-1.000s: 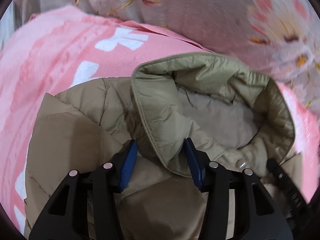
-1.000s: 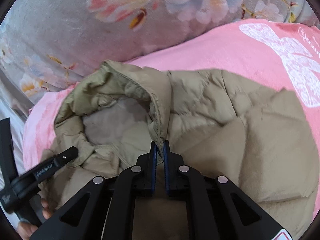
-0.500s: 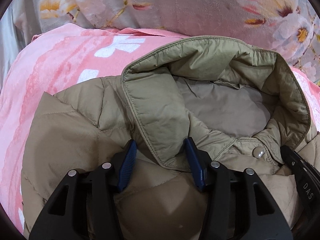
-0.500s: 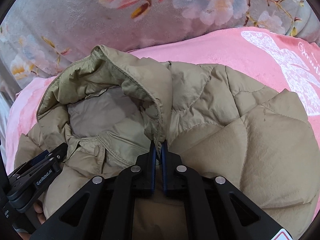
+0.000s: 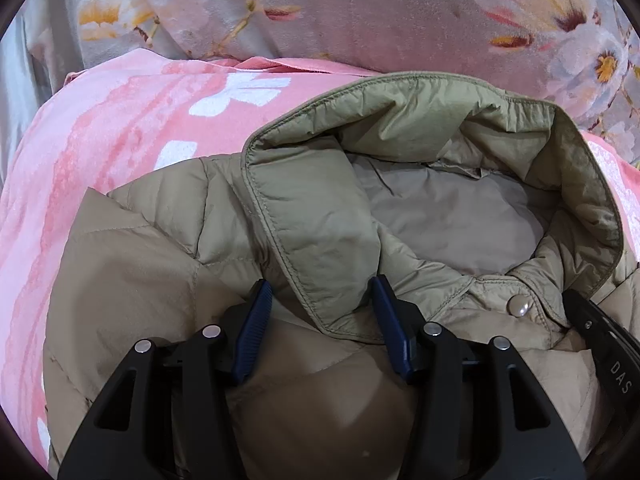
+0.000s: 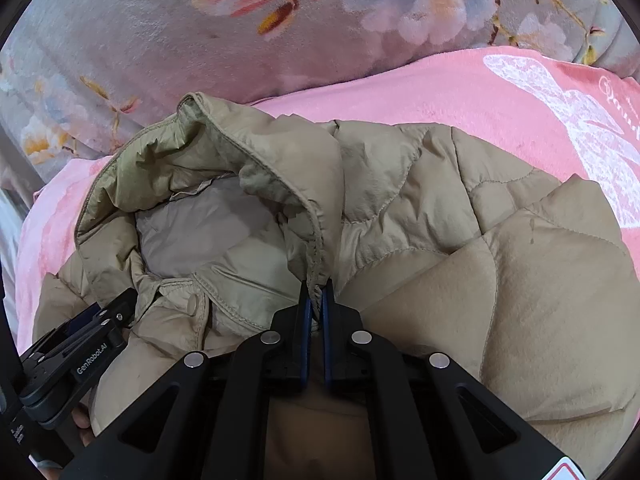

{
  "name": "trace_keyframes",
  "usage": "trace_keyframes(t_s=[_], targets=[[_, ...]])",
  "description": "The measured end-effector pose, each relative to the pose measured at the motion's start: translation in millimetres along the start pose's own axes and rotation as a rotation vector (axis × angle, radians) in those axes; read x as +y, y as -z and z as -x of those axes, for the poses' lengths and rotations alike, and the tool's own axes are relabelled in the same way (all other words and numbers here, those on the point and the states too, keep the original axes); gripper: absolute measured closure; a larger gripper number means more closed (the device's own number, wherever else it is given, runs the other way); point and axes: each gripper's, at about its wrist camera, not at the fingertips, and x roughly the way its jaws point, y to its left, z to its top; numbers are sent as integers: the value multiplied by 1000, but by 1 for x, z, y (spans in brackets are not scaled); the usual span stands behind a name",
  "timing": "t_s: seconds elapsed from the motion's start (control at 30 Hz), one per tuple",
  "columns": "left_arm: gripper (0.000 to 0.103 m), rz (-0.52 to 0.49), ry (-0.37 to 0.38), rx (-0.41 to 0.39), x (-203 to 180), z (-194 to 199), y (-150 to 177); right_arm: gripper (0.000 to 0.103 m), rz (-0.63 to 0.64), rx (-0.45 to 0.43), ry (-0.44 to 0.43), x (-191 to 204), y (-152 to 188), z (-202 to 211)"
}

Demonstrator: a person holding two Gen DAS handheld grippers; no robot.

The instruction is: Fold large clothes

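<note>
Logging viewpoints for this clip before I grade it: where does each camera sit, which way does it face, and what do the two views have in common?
Left wrist: on the left gripper, angled down at the collar of the padded jacket; its blue pads straddle the collar corner, apart; the right gripper's edge shows at lower right.
Right wrist: on the right gripper, angled down, pinched on the collar edge; the left gripper and a fingertip show at lower left.
Shared: jacket, snap button, pink blanket, floral blanket.

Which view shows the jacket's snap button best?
The left wrist view: the snap button faces the camera, round and shiny, on the placket below the collar. In the right wrist view the button shows small and edge-on.
</note>
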Motion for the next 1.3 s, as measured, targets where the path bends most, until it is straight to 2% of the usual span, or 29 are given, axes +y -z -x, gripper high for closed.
trace_keyframes(t_s=[0.13, 0.17, 0.2, 0.27, 0.3, 0.33, 0.4, 0.43, 0.5, 0.57, 0.6, 0.67, 0.7, 0.77, 0.83, 0.9, 1.0, 1.1, 1.3], targets=[[52, 18, 107, 7, 20, 14, 1, 102, 26, 53, -26, -5, 0, 11], [51, 5, 112, 1, 25, 21, 3, 102, 41, 71, -29, -8, 3, 20], [51, -24, 99, -14, 31, 31, 4, 101, 60, 83, -27, -11, 5, 29], [40, -110, 60, -52, 44, 55, 1, 99, 107, 83, 29, -19, 3, 52], [30, -126, 41, -73, 51, 63, -4, 93, 106, 68, 55, -22, -1, 59], [29, -120, 17, -102, 60, 72, -14, 87, 86, 34, 71, -23, -11, 68], [29, -73, -1, -134, 70, 81, -43, 87, 52, -21, 37, -17, -36, 74], [29, -34, 1, -149, 72, 83, -65, 87, 29, -49, -9, -9, -53, 72], [29, 17, 48, -142, 68, 77, -96, 87, -27, -109, -67, 9, -82, 63], [29, 98, 132, -107, 63, 60, -127, 87, -67, -158, -80, 21, -100, 51], [29, 135, 148, -97, 60, 51, -136, 87, -91, -190, -85, 26, -109, 41], [29, 171, 138, -81, 49, 28, -144, 87, -100, -192, -63, 32, -116, 20], [29, 159, 137, -46, 39, 12, -144, 87, -91, -181, -39, 34, -116, 8], [40, 127, 113, -14, 26, -9, -136, 87, -26, -89, 2, 39, -108, -21], [54, 75, 115, 46, 16, -25, -122, 93, 17, -34, -39, 38, -95, -27], [60, 16, 127, 70, 10, -27, -104, 93, 81, -22, -61, 40, -79, -17], [60, -98, 71, 101, 4, -25, -75, 94, 192, 18, -44, 42, -58, -5], [60, -142, 46, 134, 6, -27, -57, 101, 211, 83, -16, 32, -39, -6], [60, -169, 35, 43, 11, -24, -29, 103, 182, 98, -12, 16, -20, -17]])
